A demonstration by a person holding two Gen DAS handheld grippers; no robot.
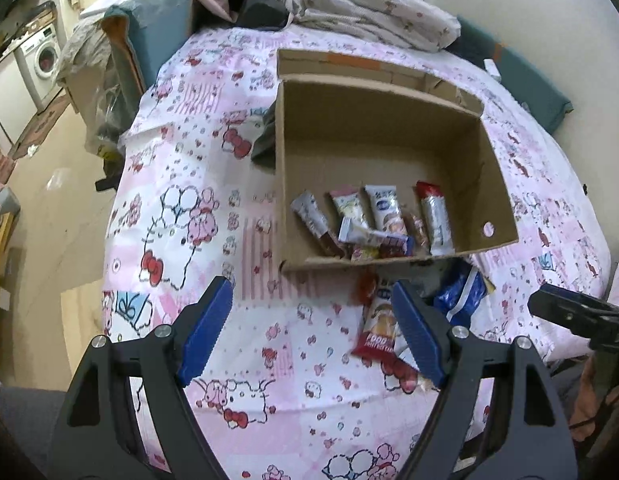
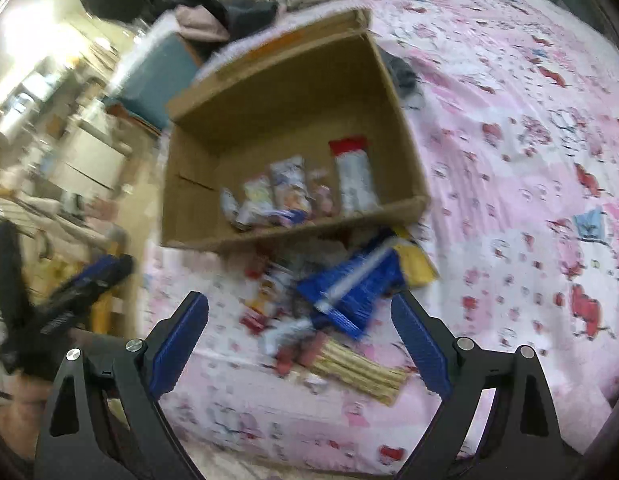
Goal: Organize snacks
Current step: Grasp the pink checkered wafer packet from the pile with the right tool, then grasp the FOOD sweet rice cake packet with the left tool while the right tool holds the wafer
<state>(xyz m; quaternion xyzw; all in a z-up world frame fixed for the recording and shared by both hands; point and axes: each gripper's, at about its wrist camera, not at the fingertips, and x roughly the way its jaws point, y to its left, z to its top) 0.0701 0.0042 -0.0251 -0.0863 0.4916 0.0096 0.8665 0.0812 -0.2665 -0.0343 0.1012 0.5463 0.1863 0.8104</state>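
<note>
An open cardboard box point(image 1: 497, 184) sits on a pink cartoon-print cloth and holds several snack packets point(image 1: 373, 220) along its near wall. The box point(image 2: 405, 128) and its packets point(image 2: 293, 196) also show in the blurred right wrist view. More snacks lie loose on the cloth in front of the box: a red-and-white packet point(image 1: 377, 328), a blue packet point(image 1: 461, 292), the same blue packet point(image 2: 353, 288) and a pack of beige sticks point(image 2: 357, 368). My left gripper point(image 1: 313, 328) is open and empty, left of the loose pile. My right gripper point(image 2: 301, 332) is open and empty above the pile.
Bedding and clothes point(image 1: 369, 8) are heaped behind the box. A teal cushion point(image 1: 157, 40) and a washing machine point(image 1: 41, 60) stand at the left past the cloth's edge. The right gripper's black finger point(image 1: 577, 312) shows at the right of the left wrist view.
</note>
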